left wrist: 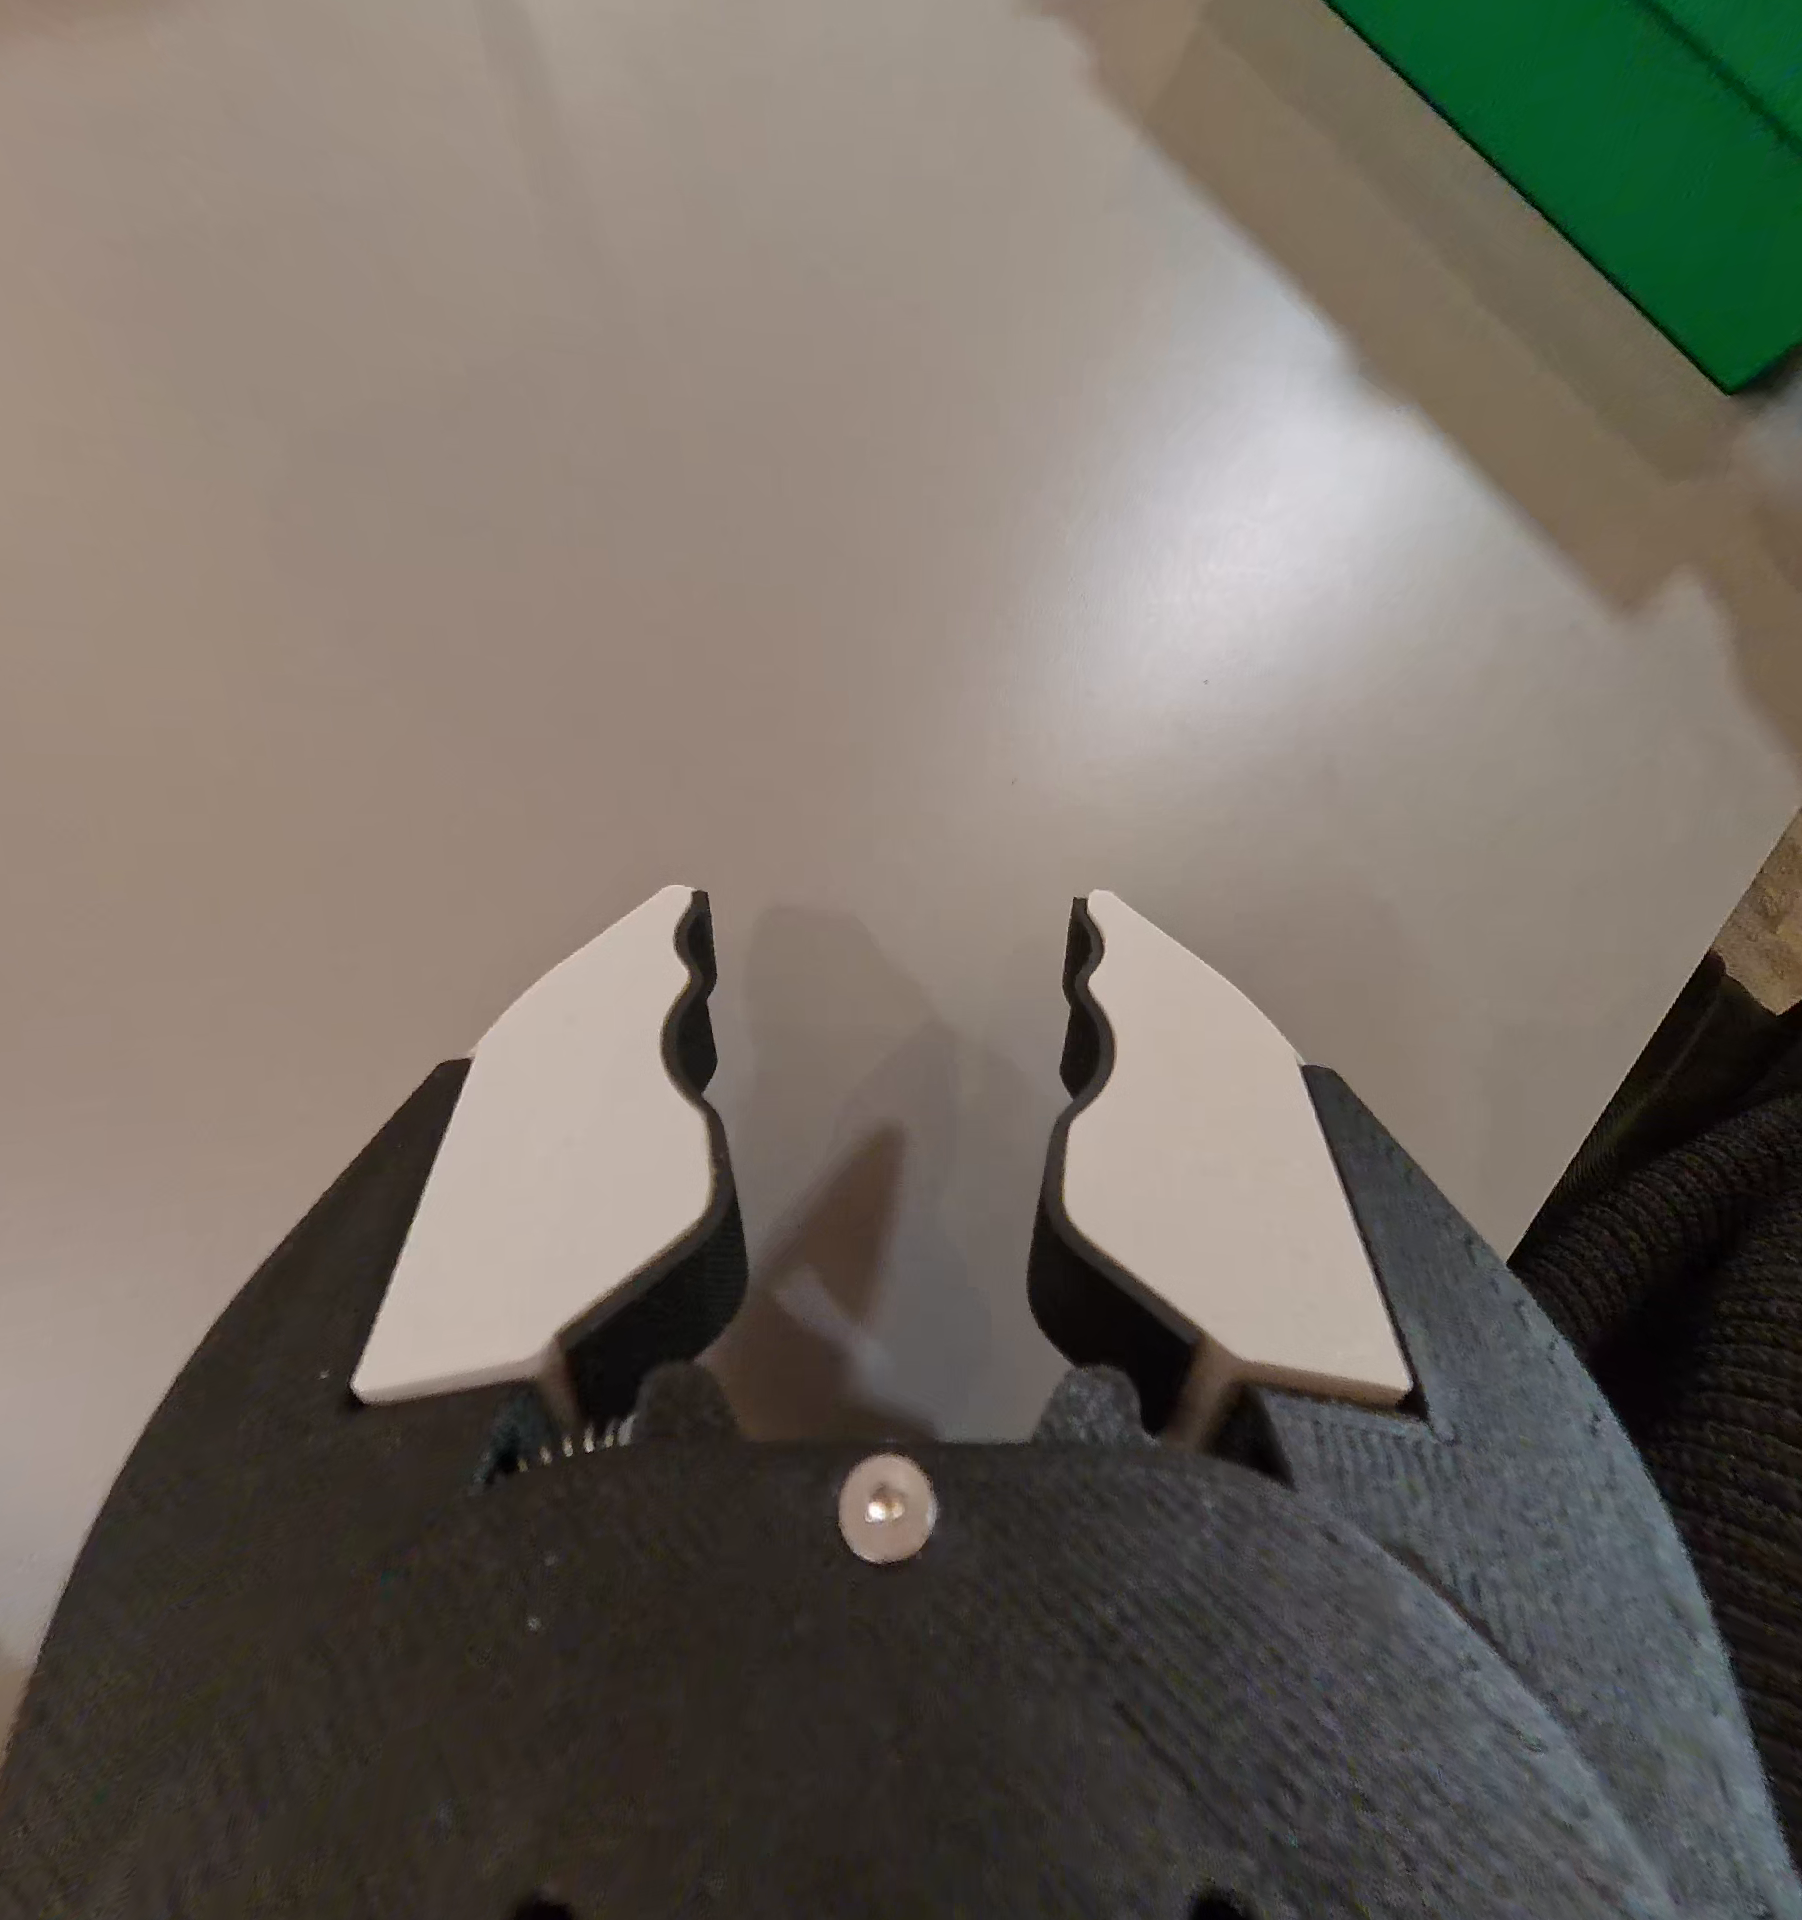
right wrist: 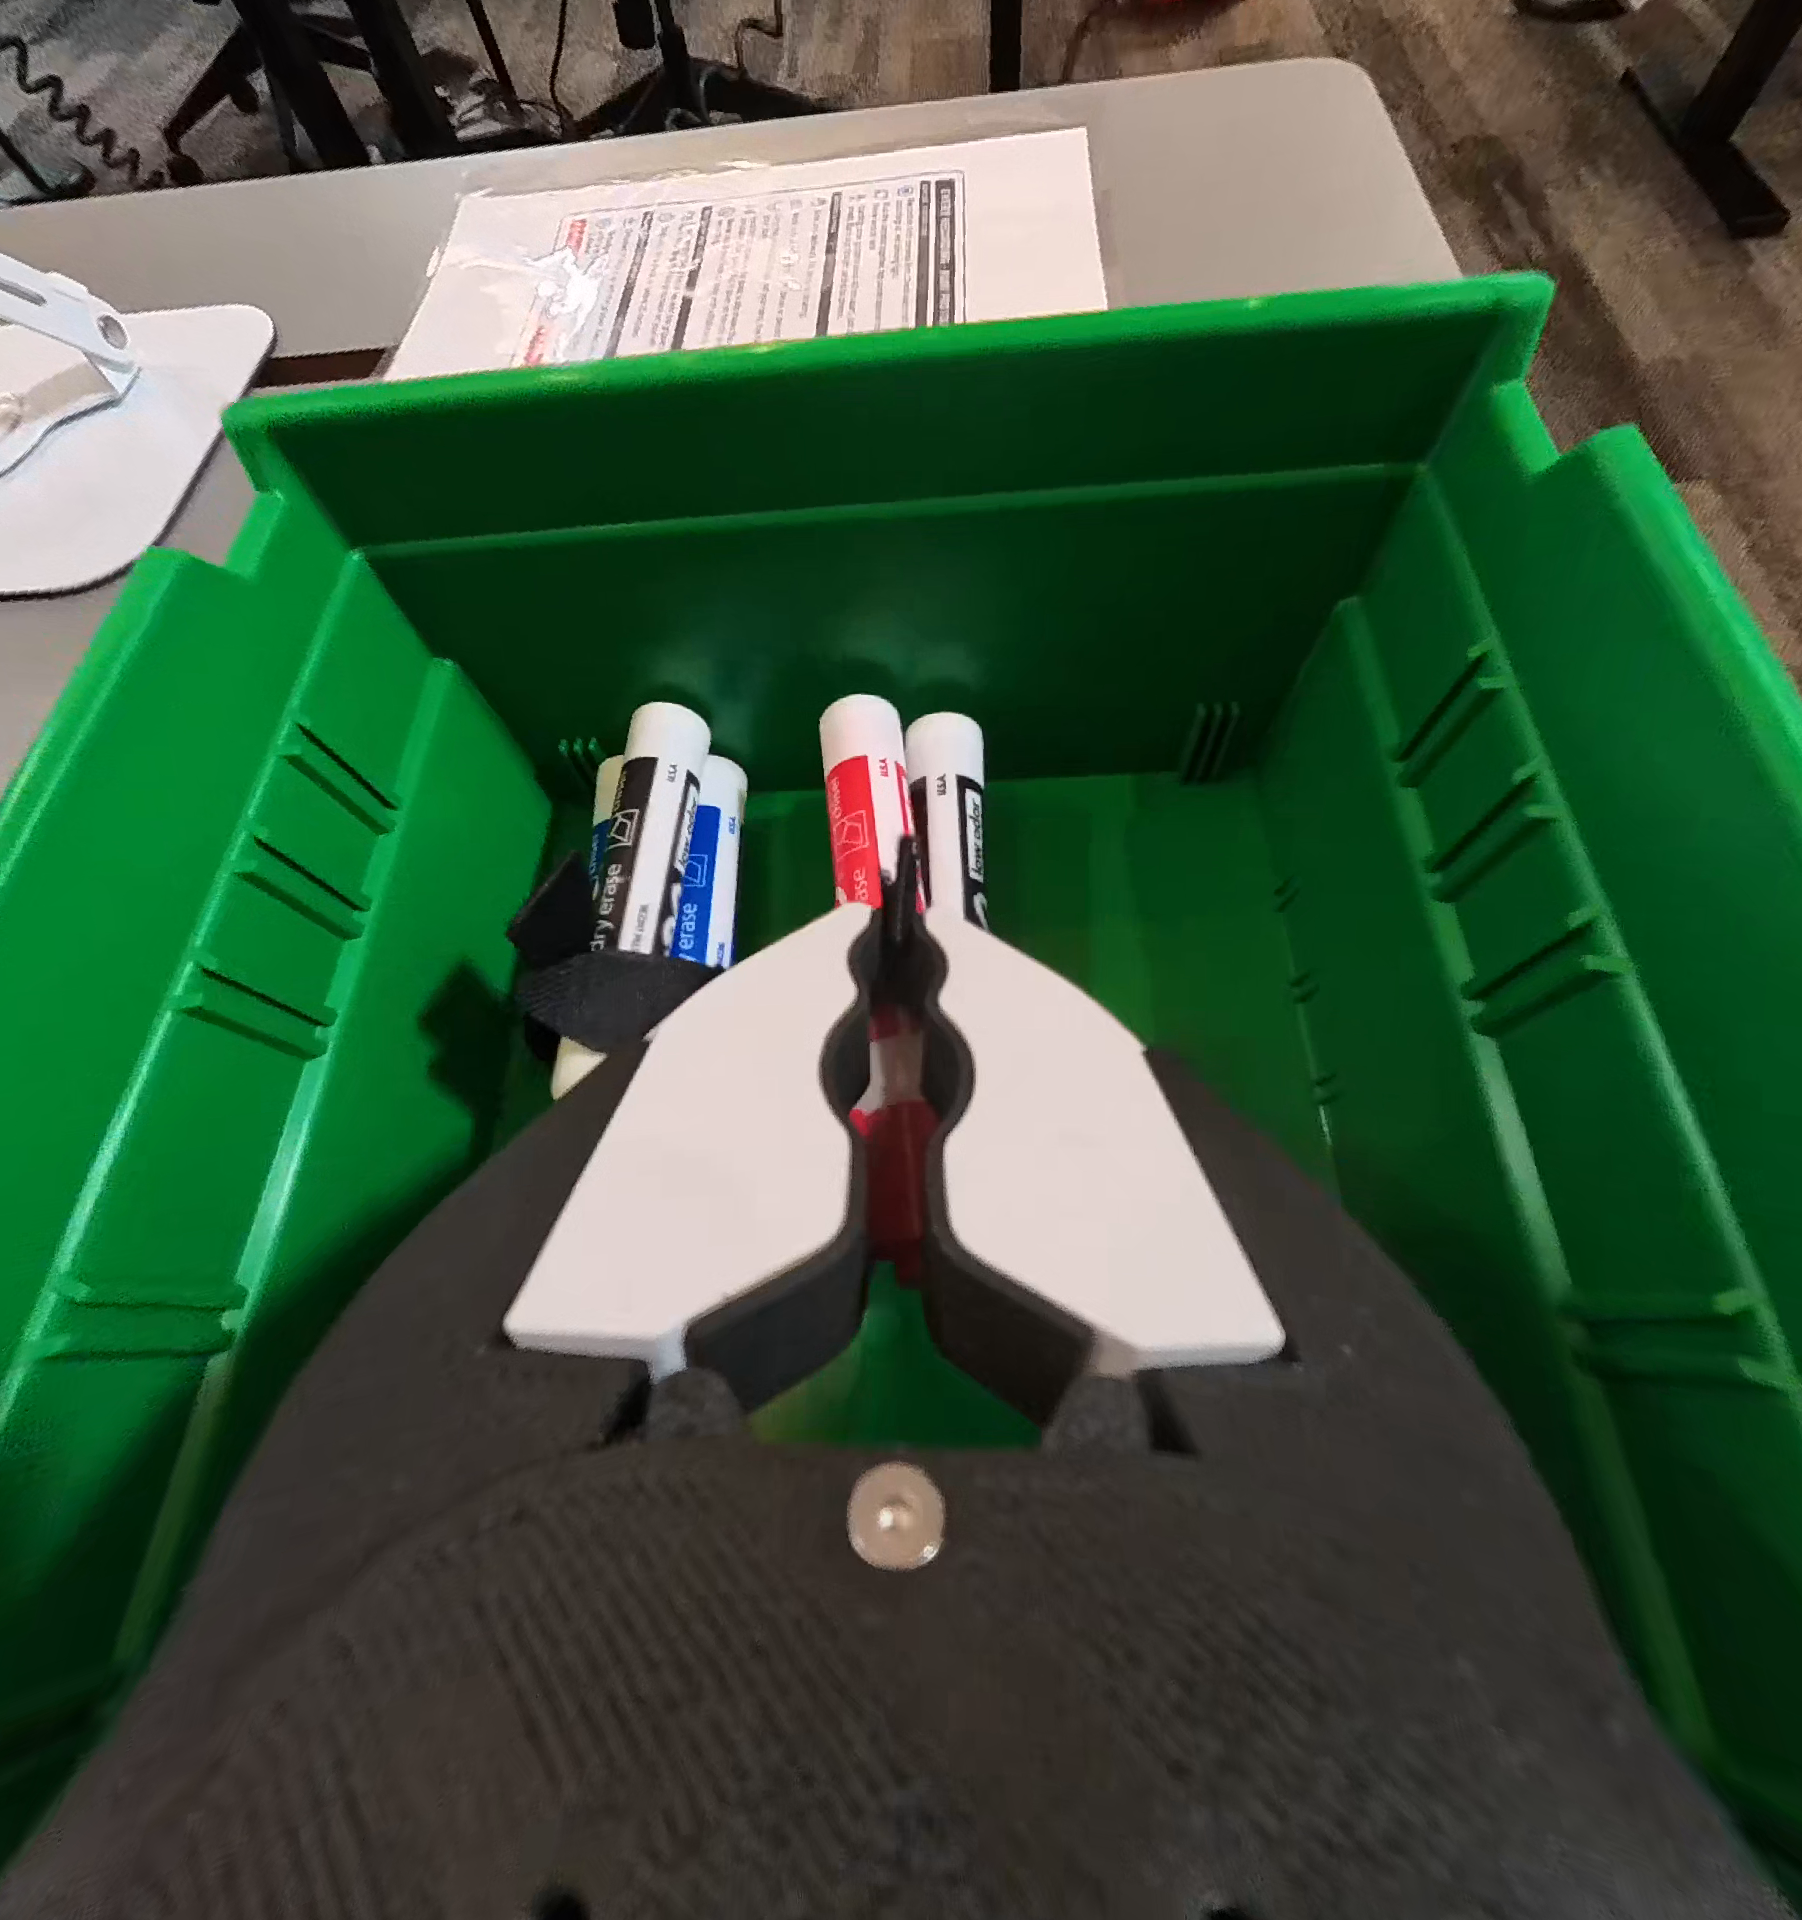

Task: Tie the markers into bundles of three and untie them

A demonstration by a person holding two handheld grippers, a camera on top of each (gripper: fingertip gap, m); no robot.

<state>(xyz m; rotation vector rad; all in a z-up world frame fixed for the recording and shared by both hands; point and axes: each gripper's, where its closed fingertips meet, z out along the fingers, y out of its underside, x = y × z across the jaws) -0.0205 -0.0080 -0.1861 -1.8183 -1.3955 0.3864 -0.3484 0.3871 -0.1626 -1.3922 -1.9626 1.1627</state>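
My right gripper (right wrist: 892, 920) is inside a green plastic bin (right wrist: 1479, 831). It is shut on a black strap (right wrist: 902, 888) at a pair of dry-erase markers, one red (right wrist: 855, 790) and one black-labelled (right wrist: 947, 800). They lie under the fingers, and a red marker part shows through the gap. To the left, a second bundle of markers (right wrist: 663, 831), black- and blue-labelled, lies on the bin floor bound with a black strap (right wrist: 606, 992). My left gripper (left wrist: 892, 914) is open and empty above a bare grey table (left wrist: 668, 468), with the bin's corner (left wrist: 1655, 156) far off at upper right.
Behind the bin lie a printed sheet in a clear sleeve (right wrist: 772, 249) and a white stand base (right wrist: 76, 447) on the grey table (right wrist: 1240, 177). Floor and dark furniture legs lie beyond. In the left wrist view a dark knitted sleeve (left wrist: 1707, 1351) is at the right by the table edge. The gap from one gripper's tips to the other's is roughly 50 cm.
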